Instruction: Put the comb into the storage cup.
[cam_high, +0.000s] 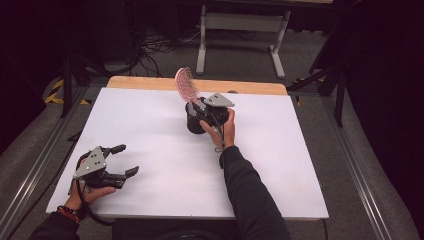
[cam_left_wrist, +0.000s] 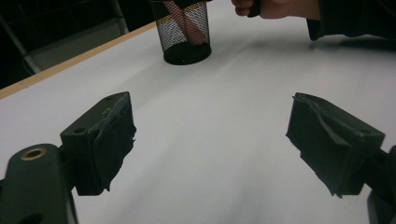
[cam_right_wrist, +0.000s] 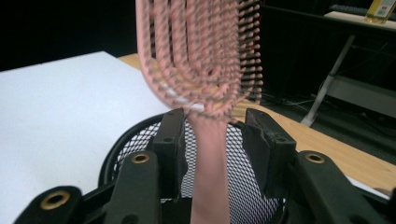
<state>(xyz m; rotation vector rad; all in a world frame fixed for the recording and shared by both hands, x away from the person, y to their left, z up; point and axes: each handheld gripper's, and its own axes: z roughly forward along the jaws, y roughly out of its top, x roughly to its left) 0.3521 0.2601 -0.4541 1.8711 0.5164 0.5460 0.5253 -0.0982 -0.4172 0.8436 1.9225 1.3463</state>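
Pink plastic hairbrush (cam_right_wrist: 205, 60) standing handle-down in black wire-mesh cup (cam_high: 193, 121), near far edge of white tabletop (cam_high: 150, 125). Right gripper (cam_right_wrist: 212, 135) over cup's rim, jaws either side of brush handle, slightly parted, not pinching. Left gripper (cam_high: 122, 160) resting at near left corner, jaws spread wide, holding nothing.

Bright white table, dark room all around

Light from above makes the table (cam_high: 150, 125) glow pale while the floor beyond sinks to near black. Soft shadows lie under the sleeve (cam_left_wrist: 355, 21). In the right gripper view the pink brush (cam_right_wrist: 205, 56) is blurred close up; all pictures look grainy.
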